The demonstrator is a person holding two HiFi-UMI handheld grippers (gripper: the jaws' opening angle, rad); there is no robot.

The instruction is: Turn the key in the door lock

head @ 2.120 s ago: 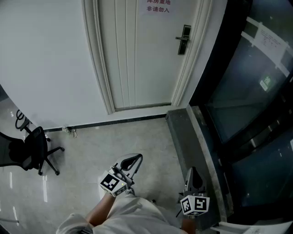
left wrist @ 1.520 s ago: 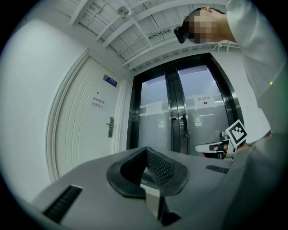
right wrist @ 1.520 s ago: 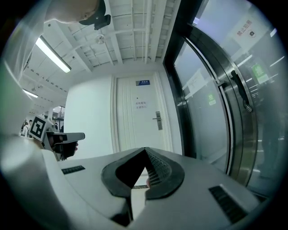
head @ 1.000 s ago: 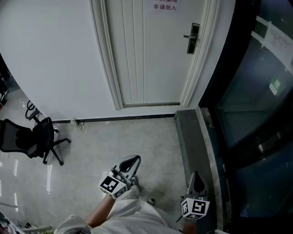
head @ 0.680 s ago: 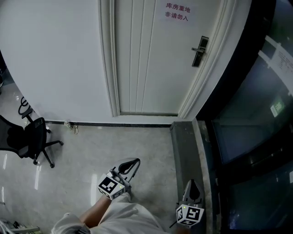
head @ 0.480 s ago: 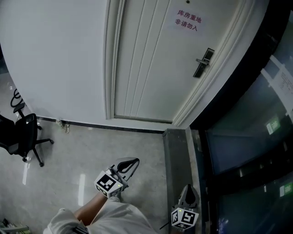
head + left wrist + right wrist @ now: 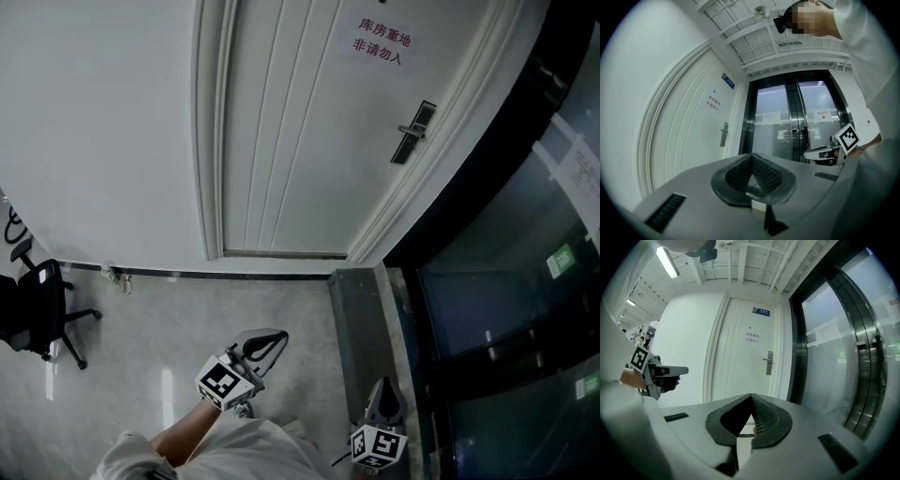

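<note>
The white panelled door stands closed ahead, with a red-lettered sign on it. Its dark lock plate with a lever handle sits at the door's right edge, and also shows in the left gripper view and the right gripper view. No key is discernible at this distance. My left gripper is held low over the floor, far short of the door, jaws shut with the tips meeting. My right gripper is beside it, also shut. Neither shows anything between its tips.
Dark glass doors fill the right side, behind a grey stone sill. A black office chair stands at the left edge on the glossy floor. A white wall runs left of the door frame.
The door and its lock have grown larger and nearer in the head view, and the chair has slid to the left edge. Both grippers stay shut, low in the view.
</note>
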